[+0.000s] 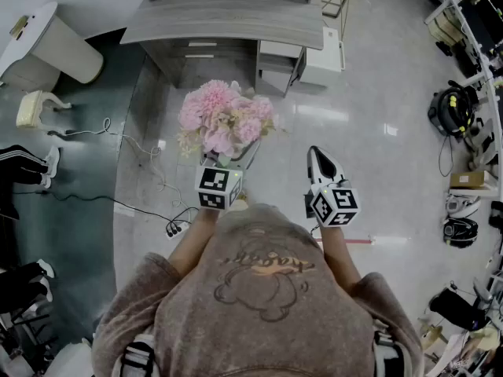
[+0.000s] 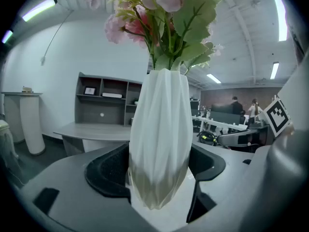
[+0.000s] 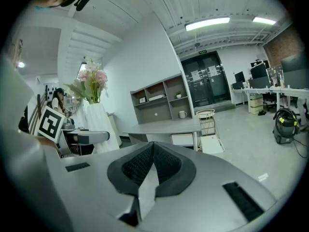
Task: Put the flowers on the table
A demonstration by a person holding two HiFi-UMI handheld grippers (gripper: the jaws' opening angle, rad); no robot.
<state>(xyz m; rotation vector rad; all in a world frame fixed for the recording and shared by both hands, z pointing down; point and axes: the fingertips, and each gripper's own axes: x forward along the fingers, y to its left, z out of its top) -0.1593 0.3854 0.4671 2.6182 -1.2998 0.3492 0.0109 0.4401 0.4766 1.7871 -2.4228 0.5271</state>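
A bunch of pink flowers with green leaves stands in a white ribbed vase. My left gripper is shut on the vase's lower body, with a black pad pressed to each side. The vase is upright and held in the air above the floor. The grey curved table stands ahead, a short way beyond the flowers. My right gripper hangs to the right of the vase, shut with nothing in it; its pads meet in the right gripper view. That view also shows the flowers at its left.
A drawer unit and a white cabinet sit by the table's right end. Cables trail over the floor at the left, near a white pedestal. A vacuum cleaner and desks line the right side.
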